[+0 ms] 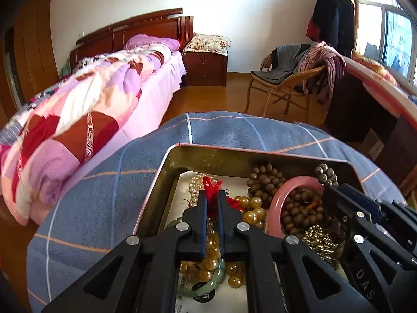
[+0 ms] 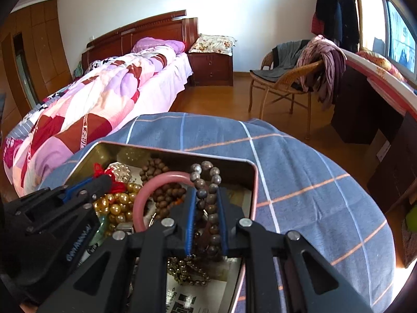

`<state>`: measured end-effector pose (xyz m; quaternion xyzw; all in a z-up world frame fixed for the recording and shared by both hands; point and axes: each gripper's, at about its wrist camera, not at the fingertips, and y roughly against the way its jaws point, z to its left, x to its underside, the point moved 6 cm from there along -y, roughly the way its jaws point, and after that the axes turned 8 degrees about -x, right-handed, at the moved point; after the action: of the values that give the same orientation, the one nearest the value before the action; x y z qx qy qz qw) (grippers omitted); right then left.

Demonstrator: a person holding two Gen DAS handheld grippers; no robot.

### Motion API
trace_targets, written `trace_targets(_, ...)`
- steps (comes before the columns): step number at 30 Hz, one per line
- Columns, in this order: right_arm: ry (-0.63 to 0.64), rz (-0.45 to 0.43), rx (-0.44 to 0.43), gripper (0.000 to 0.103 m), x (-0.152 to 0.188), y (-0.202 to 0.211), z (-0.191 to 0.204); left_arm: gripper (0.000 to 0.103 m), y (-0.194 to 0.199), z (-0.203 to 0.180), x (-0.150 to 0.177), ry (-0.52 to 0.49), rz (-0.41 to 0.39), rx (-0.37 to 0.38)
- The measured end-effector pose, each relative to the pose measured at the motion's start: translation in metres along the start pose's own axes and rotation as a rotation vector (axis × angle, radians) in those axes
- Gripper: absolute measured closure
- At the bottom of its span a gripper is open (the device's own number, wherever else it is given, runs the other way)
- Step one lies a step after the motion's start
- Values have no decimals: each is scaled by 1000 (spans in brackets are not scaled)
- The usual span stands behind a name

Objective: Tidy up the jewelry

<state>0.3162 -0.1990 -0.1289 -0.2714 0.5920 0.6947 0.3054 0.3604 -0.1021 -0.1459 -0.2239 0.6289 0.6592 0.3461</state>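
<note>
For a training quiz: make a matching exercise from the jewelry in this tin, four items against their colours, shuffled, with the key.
Items
1. bangle
2. tassel
3. jade bracelet
4. beads between the right tool fingers

Colours
A. red
B. grey-brown
C. pink
D. pale green

Pairs: 1-C, 2-A, 3-D, 4-B
</note>
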Motion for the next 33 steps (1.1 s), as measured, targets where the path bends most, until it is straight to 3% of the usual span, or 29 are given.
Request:
trace_targets(10, 71, -3, 30, 82, -1, -7, 8, 97, -5, 8, -1, 17, -7, -39)
trace_targets(12, 55, -13, 0, 76, -2, -7, 7, 96, -6, 8, -1, 19, -8, -41)
trace_targets(13, 42, -31, -12, 65, -3, -3, 6, 94, -5, 9, -1, 27, -10, -37)
trace_targets(14, 35, -45, -10, 52, -4, -1, 5, 89, -5, 12, -2, 44, -13, -29)
trace_targets(15, 25, -62, -26, 47, -5, 3, 5, 85, -4, 13, -2, 66, -16, -21)
trace_targets(16, 12, -77, -24, 41, -6, 6, 3, 75, -3, 16, -2, 83, -16, -25)
trace_targets(17, 2, -87, -31, 40, -8, 8, 2, 64, 0, 18, -3, 90, -17, -38)
trace_targets(18, -15, -104, -48, 39, -9, 11, 0, 63, 3, 18, -5, 89, -24, -41)
trace_targets(19, -32, -116, -58, 37, -10, 13, -2, 55, 8, 19, -6, 87, -36, -44)
trace_targets(21, -72, -149, -53, 27, -13, 19, -8, 52, 14, 20, -8, 99, -52, -35)
trace_targets(22, -83, -161, -46, 16, -14, 20, -10, 49, 18, 22, -9, 109, -58, -36)
trace_targets(25, -132, -189, -63, 9, -16, 24, -17, 26, 23, 28, -7, 121, -74, -110)
trace_targets(33, -108, -169, -35, 7, -12, 18, -8, 26, 21, 33, 5, 104, -47, -181)
